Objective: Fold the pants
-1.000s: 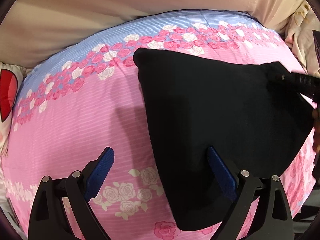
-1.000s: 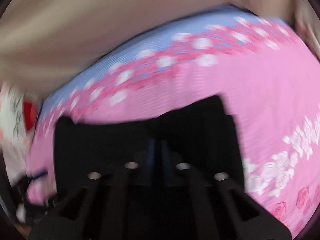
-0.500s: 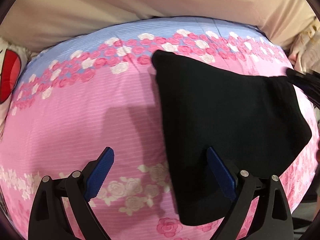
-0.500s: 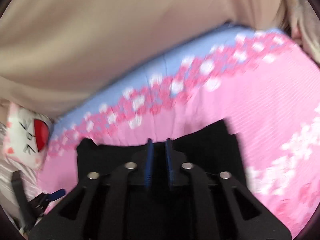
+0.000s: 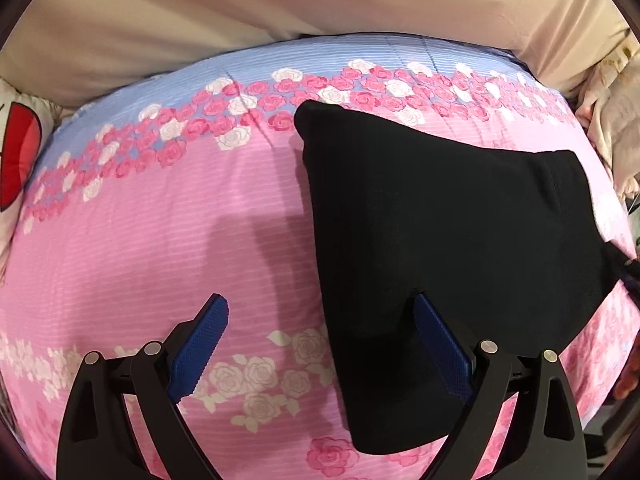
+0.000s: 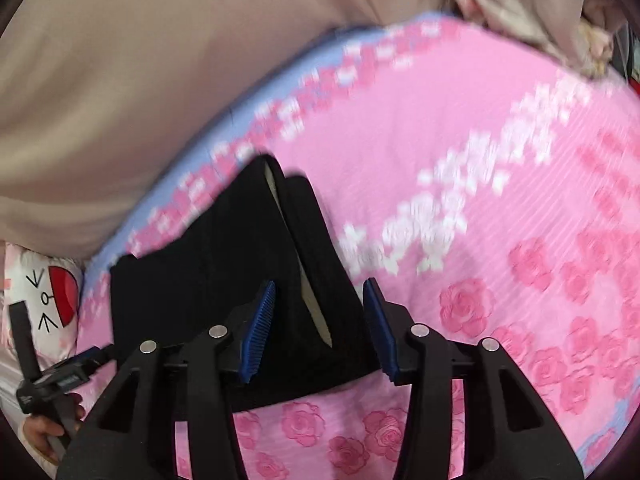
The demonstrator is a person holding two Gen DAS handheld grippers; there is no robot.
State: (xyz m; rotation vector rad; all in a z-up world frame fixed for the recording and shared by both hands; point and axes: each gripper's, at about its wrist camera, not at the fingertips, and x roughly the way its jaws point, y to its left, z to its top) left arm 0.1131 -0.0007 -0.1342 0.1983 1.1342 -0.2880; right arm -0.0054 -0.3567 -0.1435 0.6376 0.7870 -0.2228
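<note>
Pants, black and folded into a compact block, lie on the pink rose-print bedsheet of the bed, toward its far edge where the sheet turns blue and meets a beige cover. In the left wrist view the folded cloth runs from near the rose band down past the bottom of the frame's bed area, and its near end is partly hidden behind the left tool. That tool is spread wide and released; its blue pads hold nothing, one over bare sheet and the other over the black cloth, and contact with the cloth cannot be judged. The pants' right corner is cut off by a dark object at the frame edge, too small to identify.

The right wrist view is motion-blurred, so the sheet's flowers smear. There the right tool is parted and released, straddling the near edge of the pants, where a pale inner lining shows in a slit between two black layers. Whether its pads touch the cloth is unclear. At the left edge a white cushion with a red patch is partly cropped, and the left tool's handle appears with fingers wrapped around it, mostly out of frame.
</note>
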